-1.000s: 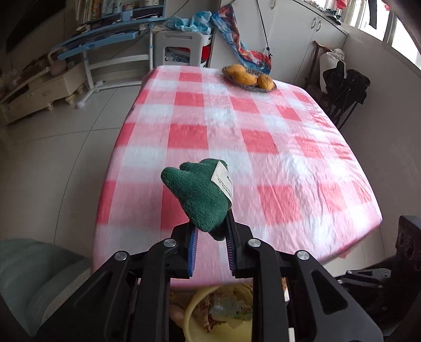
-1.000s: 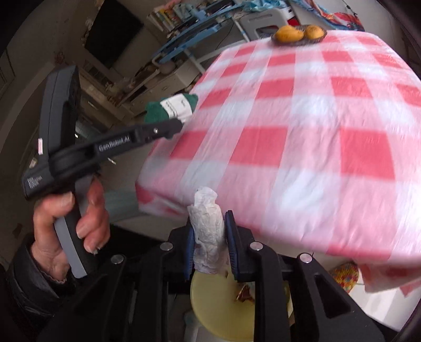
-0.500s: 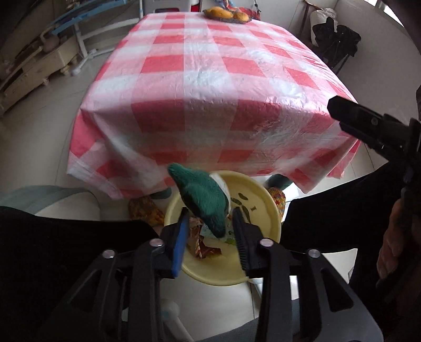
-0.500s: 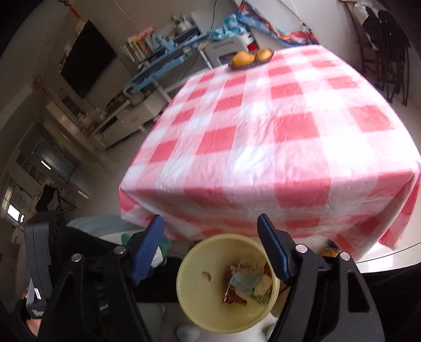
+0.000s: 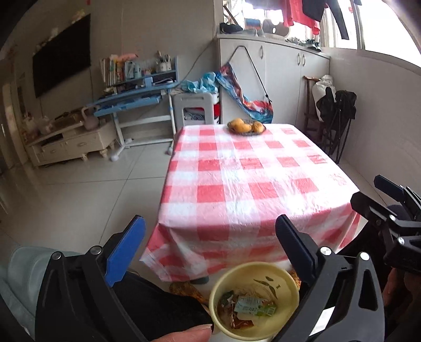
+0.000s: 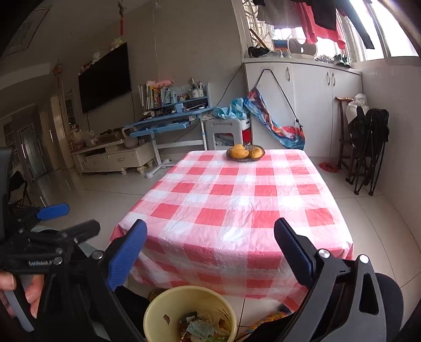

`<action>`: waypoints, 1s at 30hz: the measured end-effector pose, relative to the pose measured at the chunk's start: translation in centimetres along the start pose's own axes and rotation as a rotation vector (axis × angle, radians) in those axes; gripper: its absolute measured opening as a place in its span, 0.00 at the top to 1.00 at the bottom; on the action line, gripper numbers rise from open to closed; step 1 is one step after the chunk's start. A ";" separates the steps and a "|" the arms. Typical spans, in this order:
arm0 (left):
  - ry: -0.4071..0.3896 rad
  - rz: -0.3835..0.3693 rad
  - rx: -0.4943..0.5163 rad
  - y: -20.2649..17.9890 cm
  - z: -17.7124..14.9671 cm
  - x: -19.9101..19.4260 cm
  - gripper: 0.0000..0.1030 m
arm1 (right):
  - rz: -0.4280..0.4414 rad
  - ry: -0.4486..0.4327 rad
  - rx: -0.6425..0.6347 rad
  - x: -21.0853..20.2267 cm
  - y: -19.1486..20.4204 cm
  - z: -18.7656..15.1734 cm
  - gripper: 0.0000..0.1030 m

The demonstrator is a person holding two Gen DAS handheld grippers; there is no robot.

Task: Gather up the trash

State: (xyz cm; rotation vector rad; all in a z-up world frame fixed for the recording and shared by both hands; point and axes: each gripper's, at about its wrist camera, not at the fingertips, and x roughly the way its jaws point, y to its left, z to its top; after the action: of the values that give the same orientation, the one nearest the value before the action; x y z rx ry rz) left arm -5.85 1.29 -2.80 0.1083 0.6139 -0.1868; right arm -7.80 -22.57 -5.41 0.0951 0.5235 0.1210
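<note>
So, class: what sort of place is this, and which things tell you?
Probably a home living room: a checked dining table with a fruit basket, a wall TV, and laundry by the window.

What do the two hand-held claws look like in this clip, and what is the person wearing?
Both the left claw and right claw are black plastic frames with silver screws and ribbed blue pads. The left unit carries white lettering and a grey trigger. The person wears dark clothing.
</note>
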 end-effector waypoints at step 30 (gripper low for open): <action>-0.031 -0.022 -0.071 1.4 -0.1 -0.4 0.07 | -0.013 -0.002 -0.017 1.3 0.6 -0.5 0.08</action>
State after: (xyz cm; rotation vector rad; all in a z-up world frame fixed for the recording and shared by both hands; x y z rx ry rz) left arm -5.92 2.70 -2.55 0.0305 0.5906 -0.1878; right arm -6.92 -21.73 -6.39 0.0753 0.5208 0.1126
